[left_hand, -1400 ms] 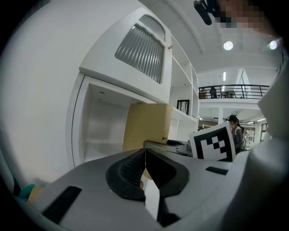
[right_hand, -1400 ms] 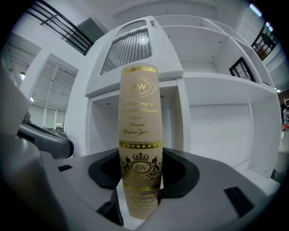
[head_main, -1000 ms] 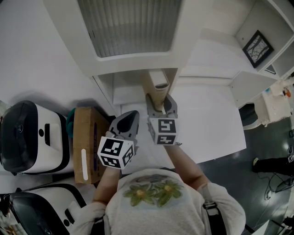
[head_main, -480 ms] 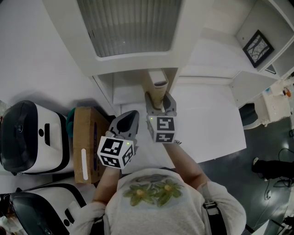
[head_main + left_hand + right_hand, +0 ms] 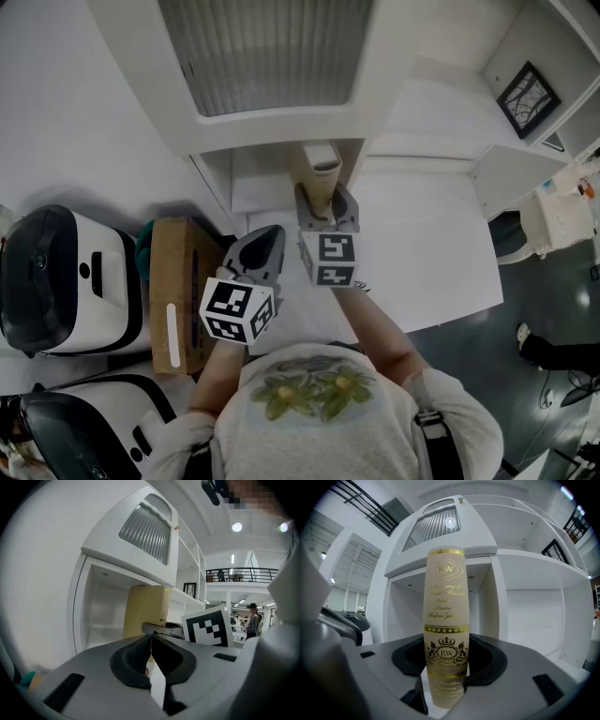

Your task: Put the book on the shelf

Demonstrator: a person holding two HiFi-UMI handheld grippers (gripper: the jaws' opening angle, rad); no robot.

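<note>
The right tongs (image 5: 446, 665) are pinching the upright book (image 5: 446, 602) at the shelf (image 5: 529, 620) mouth, the left tongs (image 5: 150, 651) sitting pressed together, empty; the book's tall top is risking clipping the upper edge and twisting loose.

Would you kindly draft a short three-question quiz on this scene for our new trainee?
1. Fill in: in the head view, the cardboard box lies to the person's ___.
2. What does the right gripper grip? A) the cardboard box B) an upright cream book C) nothing
3. True or false: the left gripper is shut and empty.
Key: 1 left; 2 B; 3 true.
</note>
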